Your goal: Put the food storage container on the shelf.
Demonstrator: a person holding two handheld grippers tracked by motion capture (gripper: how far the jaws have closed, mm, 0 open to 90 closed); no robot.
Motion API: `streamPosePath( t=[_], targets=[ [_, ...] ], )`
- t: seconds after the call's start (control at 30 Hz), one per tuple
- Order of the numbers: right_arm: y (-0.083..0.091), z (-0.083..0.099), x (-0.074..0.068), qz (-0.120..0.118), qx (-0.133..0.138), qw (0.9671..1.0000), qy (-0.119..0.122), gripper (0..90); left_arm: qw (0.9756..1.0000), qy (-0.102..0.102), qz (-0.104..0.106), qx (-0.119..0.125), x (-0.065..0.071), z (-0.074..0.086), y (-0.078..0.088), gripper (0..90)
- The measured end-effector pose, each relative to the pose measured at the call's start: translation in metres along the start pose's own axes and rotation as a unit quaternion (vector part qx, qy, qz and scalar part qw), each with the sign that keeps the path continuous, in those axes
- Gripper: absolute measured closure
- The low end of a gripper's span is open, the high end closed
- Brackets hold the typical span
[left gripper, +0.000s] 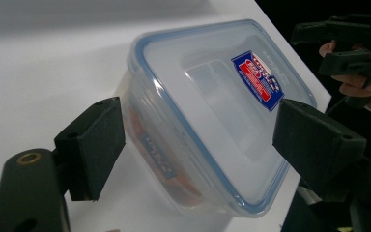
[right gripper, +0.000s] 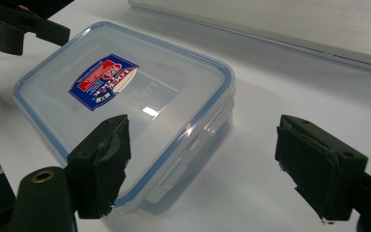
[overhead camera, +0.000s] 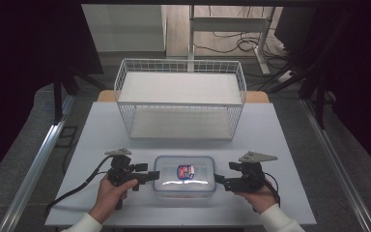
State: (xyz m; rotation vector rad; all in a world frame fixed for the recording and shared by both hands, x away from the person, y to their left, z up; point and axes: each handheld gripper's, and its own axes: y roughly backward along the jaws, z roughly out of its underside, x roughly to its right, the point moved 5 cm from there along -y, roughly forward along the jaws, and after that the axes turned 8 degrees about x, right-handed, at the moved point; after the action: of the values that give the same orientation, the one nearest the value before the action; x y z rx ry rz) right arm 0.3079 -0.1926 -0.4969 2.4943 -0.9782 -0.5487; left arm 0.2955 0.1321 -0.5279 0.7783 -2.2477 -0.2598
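Observation:
A clear plastic box (overhead camera: 184, 180) with a blue-rimmed lid and a red and blue sticker (overhead camera: 185, 171) lies at the front middle of the white table (overhead camera: 101, 130). My left gripper (overhead camera: 152, 176) is at the box's left end, open; in the left gripper view the box (left gripper: 207, 111) sits between the wide pads (left gripper: 99, 145) with no pad pressing on it. My right gripper (overhead camera: 218, 180) is at the box's right end, also open. In the right gripper view one pad (right gripper: 106, 159) hangs over the box's near corner (right gripper: 193, 140) and the other over bare table.
A white two-level wire basket shelf (overhead camera: 179, 61) stands at the back middle of the table, its lower board behind the box. The table's front edge lies just under both hands. Dark frame posts, floor cables and a desk leg lie beyond the table.

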Motion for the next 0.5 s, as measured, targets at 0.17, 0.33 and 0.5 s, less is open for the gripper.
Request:
streamPosePath(
  t=[0.17,0.33,0.5],
  targets=[
    [0.0,0.0,0.001,0.003,-0.001,1.0,0.001,20.1,0.9997,0.009,0.012,-0.017,-0.001,0.005,-0.006,18.5],
    [-0.001,0.001,0.001,0.003,-0.002,1.0,0.003,20.1,0.9987,0.034,0.027,-0.025,-0.003,0.008,-0.012,18.7],
    [-0.001,0.0,0.0,0.002,-0.003,1.0,0.0,19.1,0.9975,0.05,0.039,-0.031,-0.005,0.01,-0.019,19.0]
  ],
)
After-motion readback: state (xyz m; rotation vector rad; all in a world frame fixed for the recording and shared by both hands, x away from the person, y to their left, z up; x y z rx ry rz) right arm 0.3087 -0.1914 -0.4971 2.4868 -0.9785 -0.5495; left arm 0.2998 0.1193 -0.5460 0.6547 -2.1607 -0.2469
